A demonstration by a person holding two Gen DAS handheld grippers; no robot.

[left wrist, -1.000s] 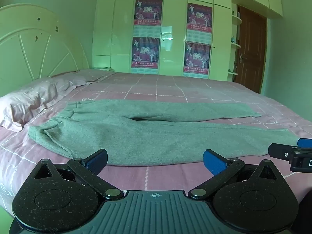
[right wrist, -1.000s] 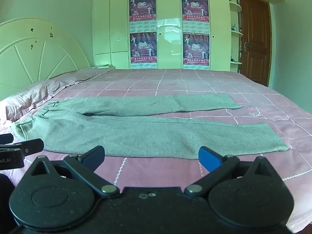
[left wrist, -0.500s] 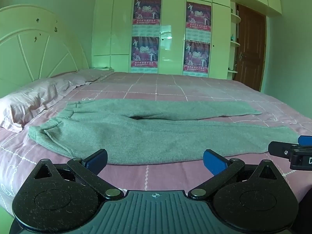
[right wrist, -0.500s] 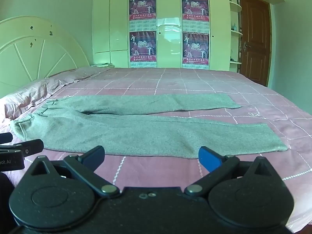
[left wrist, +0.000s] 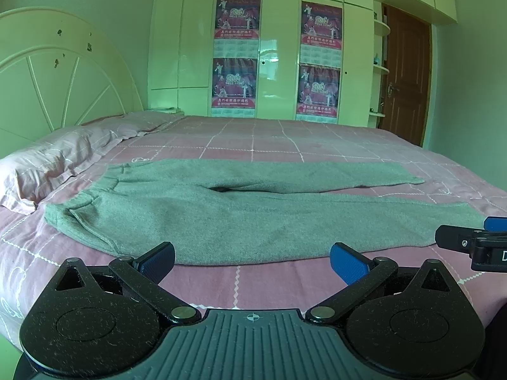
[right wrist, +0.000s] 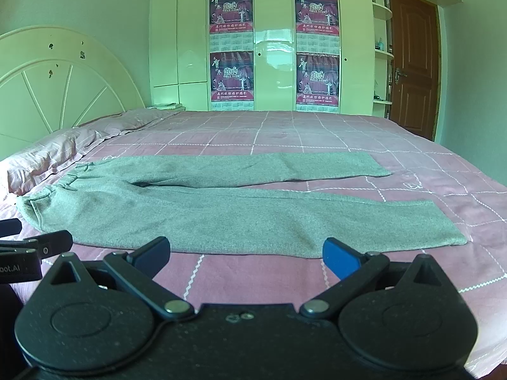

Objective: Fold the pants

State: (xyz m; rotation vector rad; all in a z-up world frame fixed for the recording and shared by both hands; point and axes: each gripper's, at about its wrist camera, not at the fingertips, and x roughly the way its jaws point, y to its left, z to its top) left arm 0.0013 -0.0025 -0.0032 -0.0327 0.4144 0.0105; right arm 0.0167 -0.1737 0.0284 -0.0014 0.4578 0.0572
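Just beyond both spread tools (left wrist: 252, 261) (right wrist: 245, 255) lie flat pants (right wrist: 221, 212).

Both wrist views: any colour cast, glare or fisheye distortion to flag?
Left wrist view: green cast on the walls, dark vignette corners, glare on the wardrobe, curved headboard; grey pants sharp. Right wrist view: same green tint, brighter glare on the wardrobe doors, door frame bowed; pants in focus.
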